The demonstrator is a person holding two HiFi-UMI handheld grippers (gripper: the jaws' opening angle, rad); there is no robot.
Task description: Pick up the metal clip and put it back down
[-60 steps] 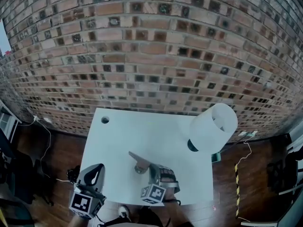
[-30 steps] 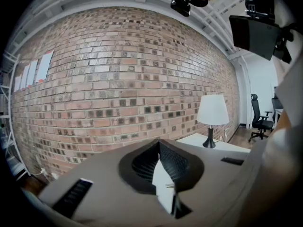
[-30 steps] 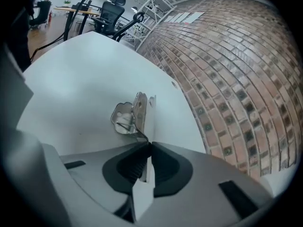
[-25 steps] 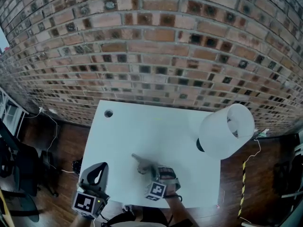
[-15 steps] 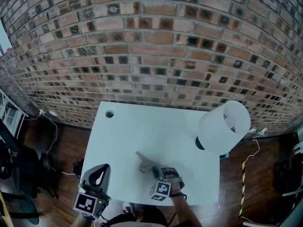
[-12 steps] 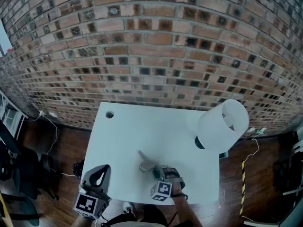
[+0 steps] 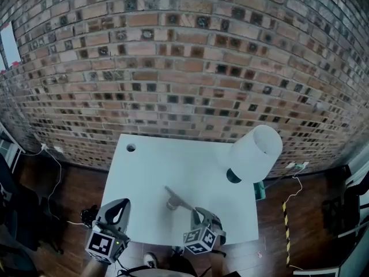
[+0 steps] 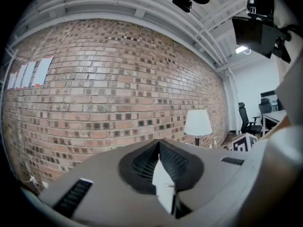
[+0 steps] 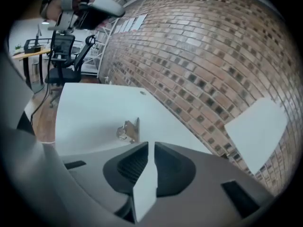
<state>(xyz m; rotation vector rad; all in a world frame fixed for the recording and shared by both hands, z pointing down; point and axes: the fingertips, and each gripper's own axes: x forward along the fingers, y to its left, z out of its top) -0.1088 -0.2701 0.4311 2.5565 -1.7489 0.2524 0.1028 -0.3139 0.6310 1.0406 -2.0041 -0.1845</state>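
Metal clip [image 7: 176, 199], shiny and grey, lies flat on the white table [image 7: 167, 166], near the front edge, and no tool touches it. At the far left, the grey left gripper [image 7: 120, 205] hangs by the table's corner, well apart from the clip, with its jaws closed tight on nothing. In the head view the clip's long arm runs from up-left to down-right. Its low end points at the grey right gripper [image 9: 151, 144], which is much the nearer one. That gripper's jaws have just been closing and now stand a little apart, with nothing between them. To grab the clip, I think it must open wider and go forward and a bit left. At the far right stands a white lamp [image 7: 253, 154].
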